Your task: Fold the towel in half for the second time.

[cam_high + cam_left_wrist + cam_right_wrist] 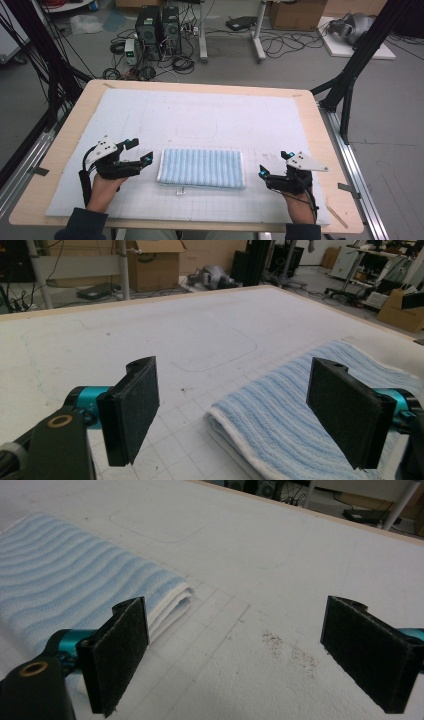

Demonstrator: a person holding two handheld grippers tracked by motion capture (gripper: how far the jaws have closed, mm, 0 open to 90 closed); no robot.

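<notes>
In the high view the bench [60, 150] shows its light wooden border all around a white mat [200, 115], which covers almost the whole top. The upper half of the mat is bare, so there is wide open room above the towel [201, 168]. At the lower centre of the frame the towel lies flat on the mat, near the bottom edge of the bench. The left tongs [141, 151] stand just beside the towel's left short edge, apart from it, and the right tongs [267, 162] stand near its right short edge with a small strip of mat between. Both tongs are released, with the jaws wide apart and nothing between them.

The towel is folded into a long rectangle, light blue with narrow ribbed stripes and a white border. A small white label sticks out at its lower edge. In the left gripper view the towel's corner [280, 425] lies at the lower right. In the right gripper view its folded layers [170, 602] show at the left, and some brown crumbs [290, 650] lie on the mat at the lower right.
</notes>
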